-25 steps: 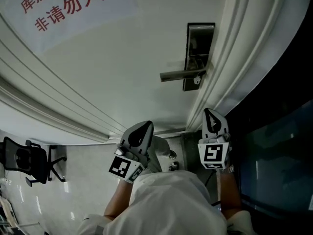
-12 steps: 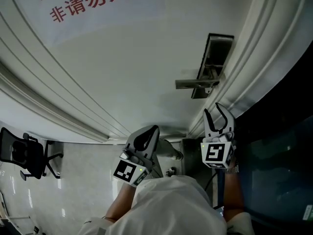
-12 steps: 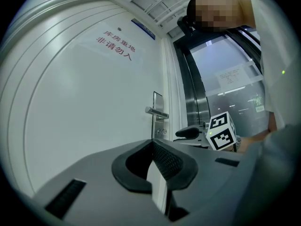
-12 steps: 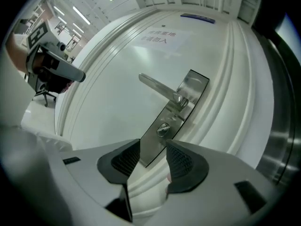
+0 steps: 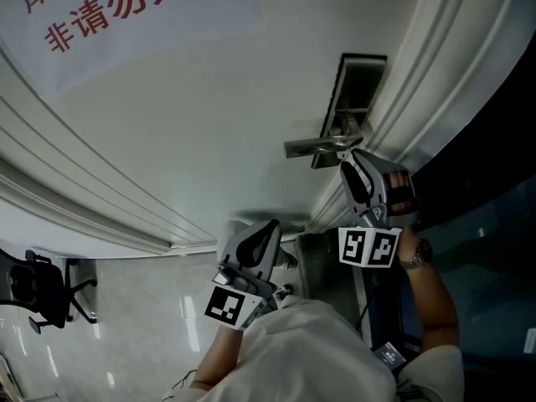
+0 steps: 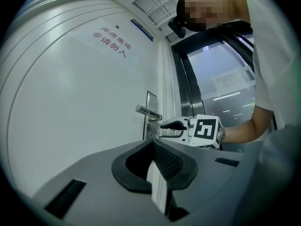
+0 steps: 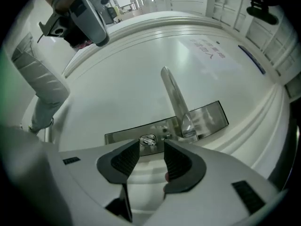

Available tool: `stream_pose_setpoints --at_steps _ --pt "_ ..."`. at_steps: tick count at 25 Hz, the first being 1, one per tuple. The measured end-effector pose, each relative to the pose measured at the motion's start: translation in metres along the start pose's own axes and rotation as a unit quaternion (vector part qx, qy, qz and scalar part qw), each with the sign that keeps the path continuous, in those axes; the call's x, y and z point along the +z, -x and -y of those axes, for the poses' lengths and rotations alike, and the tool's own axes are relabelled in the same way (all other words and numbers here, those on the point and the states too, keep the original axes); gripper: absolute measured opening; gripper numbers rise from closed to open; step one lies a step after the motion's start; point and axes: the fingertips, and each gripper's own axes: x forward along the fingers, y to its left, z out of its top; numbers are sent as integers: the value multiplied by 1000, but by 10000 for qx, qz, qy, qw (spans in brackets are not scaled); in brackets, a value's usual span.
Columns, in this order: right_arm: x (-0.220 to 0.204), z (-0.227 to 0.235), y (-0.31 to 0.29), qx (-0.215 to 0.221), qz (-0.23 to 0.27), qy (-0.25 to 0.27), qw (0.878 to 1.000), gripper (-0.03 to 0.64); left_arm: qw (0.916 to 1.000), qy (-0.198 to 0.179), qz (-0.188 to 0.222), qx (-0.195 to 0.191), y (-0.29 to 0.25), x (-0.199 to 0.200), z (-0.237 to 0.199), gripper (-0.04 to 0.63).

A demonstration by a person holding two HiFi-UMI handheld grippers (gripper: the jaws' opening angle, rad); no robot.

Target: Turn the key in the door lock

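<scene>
A steel lock plate (image 5: 358, 80) with a lever handle (image 5: 311, 146) is set into the white door (image 5: 209, 115). In the right gripper view a small silver key (image 7: 148, 140) sticks out of the plate (image 7: 209, 117) beside the handle (image 7: 173, 94). My right gripper (image 5: 355, 162) is just before the lock, below the handle. Its jaws are opening, and the key sits ahead of the gap (image 7: 151, 149) without the pads pressing on it. My left gripper (image 5: 265, 234) hangs back lower left, shut and empty (image 6: 157, 150). It looks towards the right gripper (image 6: 165, 129).
A paper sign with red characters (image 5: 109, 11) is stuck on the door's upper left. Ribbed door-frame mouldings (image 5: 419, 99) run beside the lock, with dark glass (image 5: 486, 224) to their right. An office chair (image 5: 38, 296) stands on the glossy floor at lower left.
The right gripper's jaws went from shut to open, and it rolled and rose closer to the lock plate. The left gripper barely shifted.
</scene>
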Motion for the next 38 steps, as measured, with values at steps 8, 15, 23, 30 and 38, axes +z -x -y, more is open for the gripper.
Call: stream_pose_setpoints --at_steps 8,15,23,30,38 --pt "4 -10 -10 111 -2 1034 9946 156 9993 29 -321 -171 10 -5 1 6" --pt "-1 -16 -25 95 -361 1251 9914 156 9980 61 -410 -471 8 -17 7 6" --pt "4 -11 -31 -230 -499 633 9965 87 9967 35 -408 -705 -5 -16 10 6" --pt "0 -2 -34 -536 -559 -695 9946 20 9963 102 -544 -660 -9 -28 2 6" --pt "-2 2 -33 -373 -599 -2823 9567 14 9959 28 -591 -687 -12 -28 8 6"
